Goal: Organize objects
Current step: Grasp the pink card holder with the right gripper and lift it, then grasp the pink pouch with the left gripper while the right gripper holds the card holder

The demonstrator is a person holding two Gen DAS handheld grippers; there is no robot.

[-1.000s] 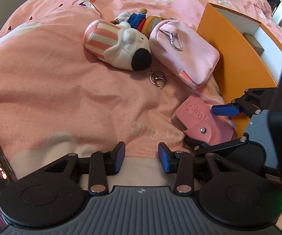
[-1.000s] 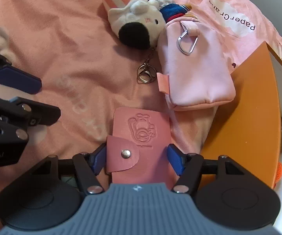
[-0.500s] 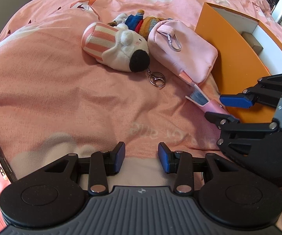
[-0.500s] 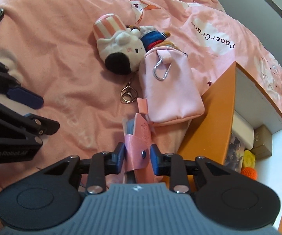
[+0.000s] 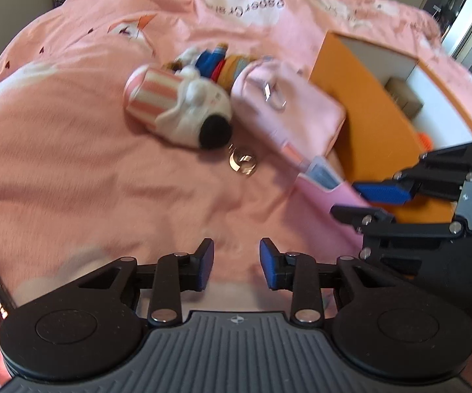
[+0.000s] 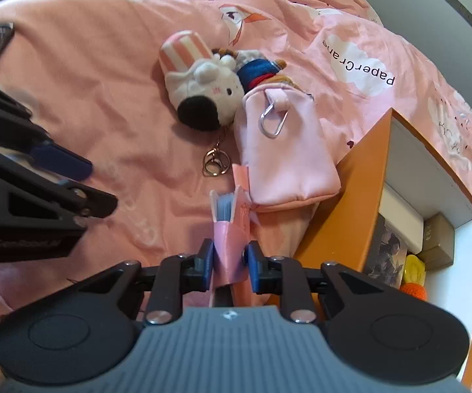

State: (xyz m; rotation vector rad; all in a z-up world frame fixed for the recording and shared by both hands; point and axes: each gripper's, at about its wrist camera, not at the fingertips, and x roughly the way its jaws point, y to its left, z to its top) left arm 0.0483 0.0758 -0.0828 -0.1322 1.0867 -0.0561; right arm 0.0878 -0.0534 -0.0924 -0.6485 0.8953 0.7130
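Card holder [image 6: 231,226], pink, snap-flap type: a second ago it lies flat on the pink bedspread [image 6: 82,98] with the right gripper's jaws spread wide on either side; now it stands on edge, clear of the fabric, card edges fanned at its far end. It hangs just in front of the pink zip pouch [image 6: 281,150] and beside the orange box [image 6: 353,203].

Left to right:
- Left gripper [image 5: 236,263]: low over bare bedspread, nothing between the pads. Jaws have just been closing and stand narrow but apart. Idle.
- Striped plush keychain [image 6: 199,85] with its key ring [image 6: 214,163]: untouched, same spot.
- Pink pouch: unmoved, leaning against the box wall.
- Right gripper [image 6: 231,267]: jaws have just been closing, now pinched on the card holder's lower half, pads pressing both faces. The wider view of the bed suggests a lift.
- Orange box: open, already holding small cartons and an orange knitted item.

Reading: the pick looks complete. Likely next step is carrying the holder rightward over the wall into the box. Grip sits low on a slick, floppy case; it could tip or slide.
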